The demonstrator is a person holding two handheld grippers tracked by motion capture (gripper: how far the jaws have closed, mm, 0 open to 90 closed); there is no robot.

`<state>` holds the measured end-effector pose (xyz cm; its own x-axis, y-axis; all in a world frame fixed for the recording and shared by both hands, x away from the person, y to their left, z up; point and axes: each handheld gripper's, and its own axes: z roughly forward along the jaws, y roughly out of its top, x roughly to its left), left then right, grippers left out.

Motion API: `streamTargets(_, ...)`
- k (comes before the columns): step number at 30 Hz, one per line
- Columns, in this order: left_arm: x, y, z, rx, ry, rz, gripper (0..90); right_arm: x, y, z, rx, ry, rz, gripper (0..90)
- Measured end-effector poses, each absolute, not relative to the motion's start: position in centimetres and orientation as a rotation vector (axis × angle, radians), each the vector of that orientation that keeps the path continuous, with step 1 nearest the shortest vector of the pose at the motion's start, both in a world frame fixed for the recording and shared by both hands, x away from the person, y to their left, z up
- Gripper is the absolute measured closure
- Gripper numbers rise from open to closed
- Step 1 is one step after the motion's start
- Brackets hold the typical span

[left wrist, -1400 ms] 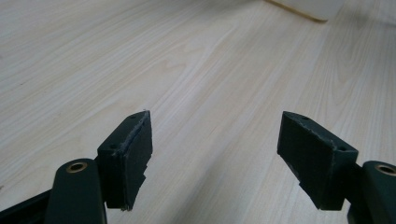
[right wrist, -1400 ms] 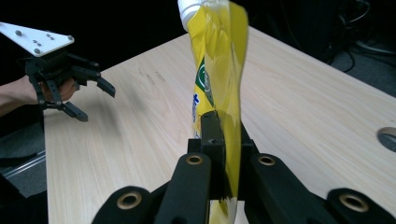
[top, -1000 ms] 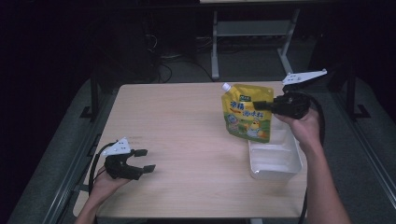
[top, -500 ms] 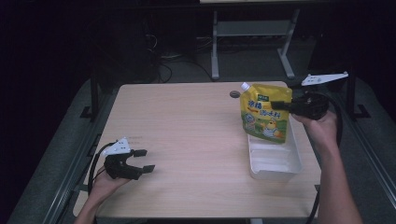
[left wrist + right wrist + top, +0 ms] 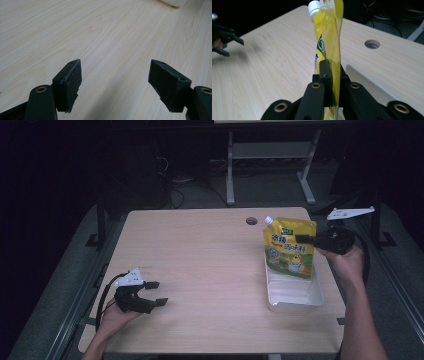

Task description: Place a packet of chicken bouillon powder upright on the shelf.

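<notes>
Wooden table (image 5: 200, 255), yellow spouted pouch (image 5: 290, 251), label writing unreadable, perhaps Chinese

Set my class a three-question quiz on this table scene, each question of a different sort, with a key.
1. True or false: the right gripper is shut on the yellow pouch.
2. What lies under the pouch: A) white tray B) blue bowl C) metal rack?
3. How do the left gripper jaws stand?

Key: 1 true; 2 A; 3 open, with nothing between them, above the bare wooden table.

Left claw (image 5: 156, 293) rests agape; right claw (image 5: 302, 238) is clamped, raised.
</notes>
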<state>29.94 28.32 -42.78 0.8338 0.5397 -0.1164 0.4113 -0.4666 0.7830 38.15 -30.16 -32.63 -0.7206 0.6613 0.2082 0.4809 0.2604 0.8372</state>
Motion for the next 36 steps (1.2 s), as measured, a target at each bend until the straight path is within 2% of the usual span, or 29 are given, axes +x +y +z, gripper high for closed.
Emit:
streamTargets(11, 29.8, 28.5, -42.9, 2.115, 0.696, 0.184, 26.4, 37.7, -31.1, -35.1, 1.155, 2.314, 1.451, 86.6)
streamTargets(19, 29.9, 28.5, -43.0, 2.114, 0.695, 0.177, 26.4, 36.7, -32.4, -35.6, 1.253, 2.261, 1.417, 76.3)
streamTargets(21, 29.8, 28.5, -43.0, 2.113, 0.694, 0.176, 26.3, 36.4, -33.1, -35.8, 1.297, 2.223, 1.424, 70.8)
streamTargets(24, 29.8, 28.5, -42.9, 2.113, 0.69, 0.172, 26.2, 36.0, -33.5, -36.3, 1.324, 2.216, 1.428, 70.6)
streamTargets(36, 29.8, 28.9, -43.0, 2.118, 0.699, 0.175, 24.7, 34.6, -32.9, -36.2, 1.342, 2.206, 1.429, 49.1)
